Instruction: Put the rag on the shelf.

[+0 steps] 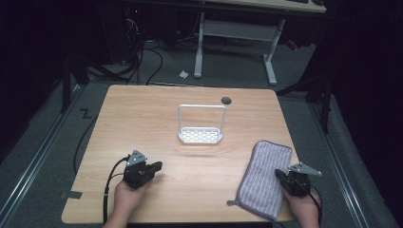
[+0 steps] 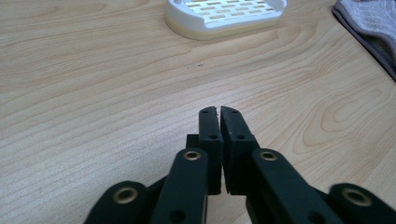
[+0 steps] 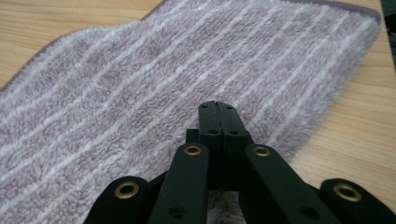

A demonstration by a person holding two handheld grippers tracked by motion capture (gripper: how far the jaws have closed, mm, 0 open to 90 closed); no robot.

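A white slotted rack with a tall wire handle stands near the middle of the wooden table; its base lies ahead of my left jaws. A purple striped towel lies folded at the front right. My left gripper rests at the front left, shut and empty, its tip just above bare wood. My right gripper sits over the towel's right edge, shut, with the tip above the towel; nothing is held between its jaws.
A round cable hole sits at the table's far edge behind the rack. Beyond the table stand a white desk frame and cables on the dark floor. The towel's corner shows at the right of the left gripper view.
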